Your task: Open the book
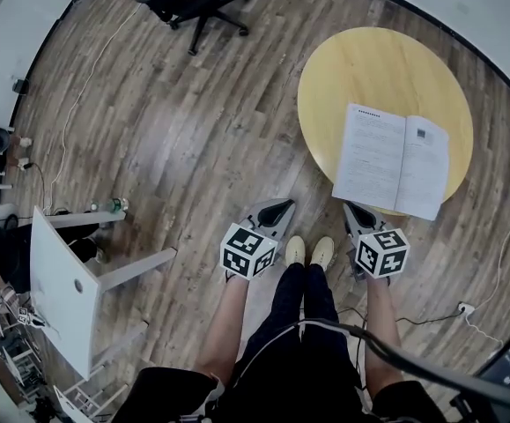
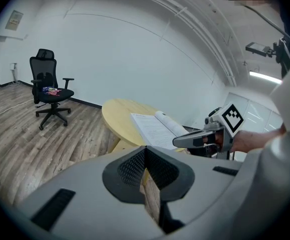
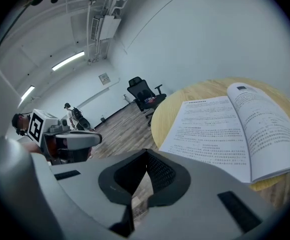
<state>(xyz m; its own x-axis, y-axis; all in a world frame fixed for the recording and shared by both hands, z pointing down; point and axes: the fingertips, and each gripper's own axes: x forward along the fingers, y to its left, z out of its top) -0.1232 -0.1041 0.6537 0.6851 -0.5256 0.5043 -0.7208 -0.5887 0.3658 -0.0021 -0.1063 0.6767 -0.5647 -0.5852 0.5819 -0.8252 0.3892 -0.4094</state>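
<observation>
Shut left tongs point(image 1: 280, 206) and right tongs point(image 1: 351, 207) just short of open book point(image 1: 391, 159)

Left gripper point(image 1: 280, 206) and right gripper point(image 1: 352, 208): pale grey moulded shells, each tapering to a dark tip. Each carried a marker cube point(image 1: 248, 250) faced with black-and-white squares; the second cube point(image 1: 382, 253) sat right of centre. In the left gripper view, dark mesh-textured pads point(image 2: 132, 168) lay in a black-rimmed hollow, with dark rectangular slots point(image 2: 54, 210) set in the grey casing on either side. I wore dark navy trousers point(image 1: 300, 315), pale cream shoes point(image 1: 295, 250) and a dark top point(image 1: 171, 393). A thick grey cable point(image 1: 413, 366) ran across the bottom of the head view.
</observation>
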